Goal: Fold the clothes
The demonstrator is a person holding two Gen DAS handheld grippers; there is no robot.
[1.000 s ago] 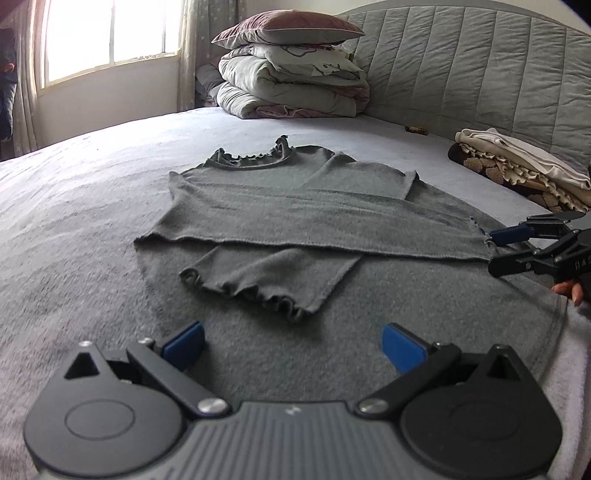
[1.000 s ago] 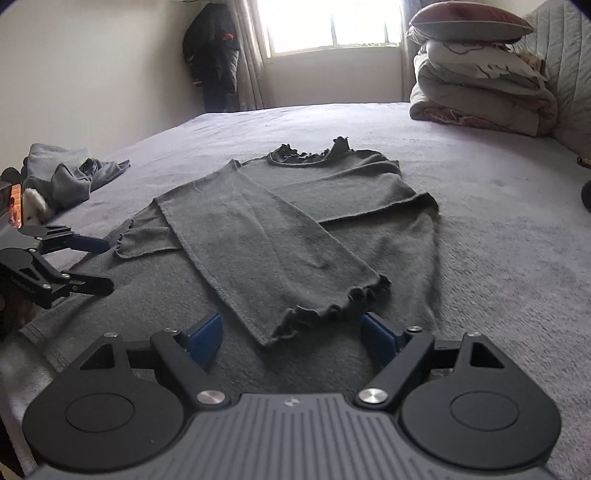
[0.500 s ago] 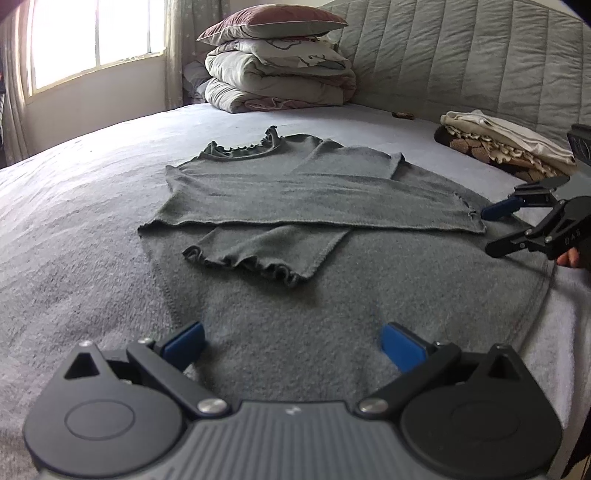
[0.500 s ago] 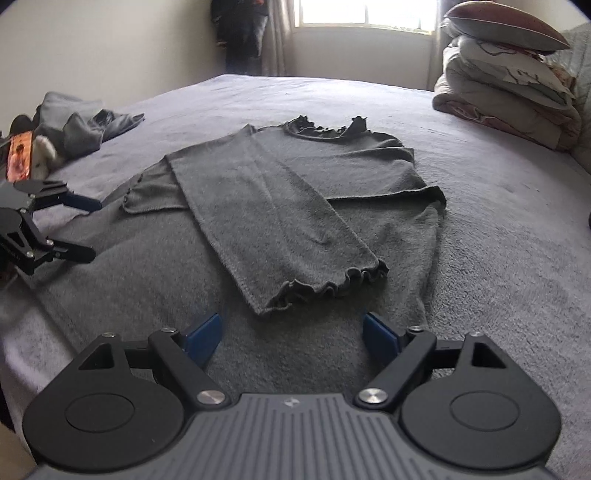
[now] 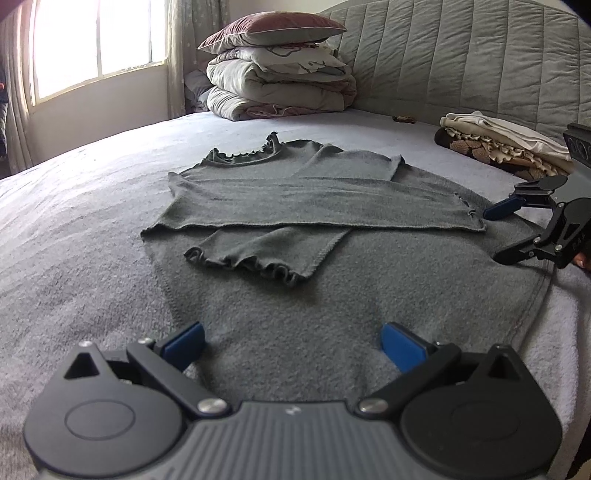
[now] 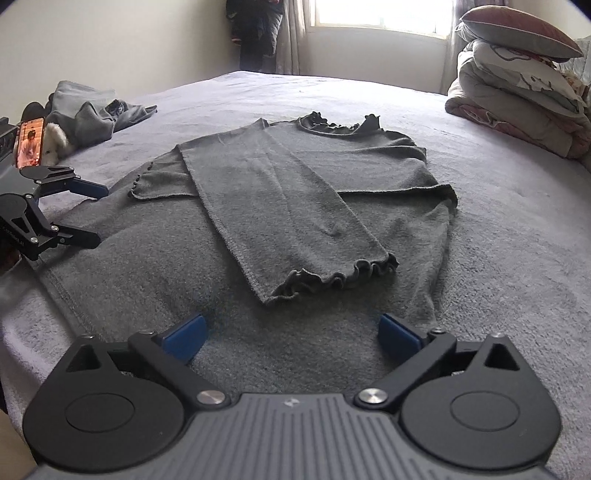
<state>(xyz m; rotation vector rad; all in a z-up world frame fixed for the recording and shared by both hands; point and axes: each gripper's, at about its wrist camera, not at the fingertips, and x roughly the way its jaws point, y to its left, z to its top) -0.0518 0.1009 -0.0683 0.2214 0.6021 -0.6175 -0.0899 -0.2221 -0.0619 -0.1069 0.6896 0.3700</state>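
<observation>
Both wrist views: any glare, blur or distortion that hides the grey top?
Left wrist view: window blown out, bed bowed by fisheye, grey top sharp. Right wrist view: window overexposed, corners vignetted, top evenly lit, no blur.

top (image 5: 295, 192): grey | bed cover (image 5: 74, 221): pale lilac-grey | pillow (image 5: 269, 27): maroon | tongs pads (image 5: 183, 341): blue

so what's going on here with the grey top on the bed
A person is folding a grey long-sleeved top laid flat on the bed, with a handheld gripper in each hand. Both sleeves are already folded across the body. The left gripper and the right gripper sit at the hem end, both open and holding nothing; the right one's jaws have just been opening. The hem end is not yet folded up.
</observation>
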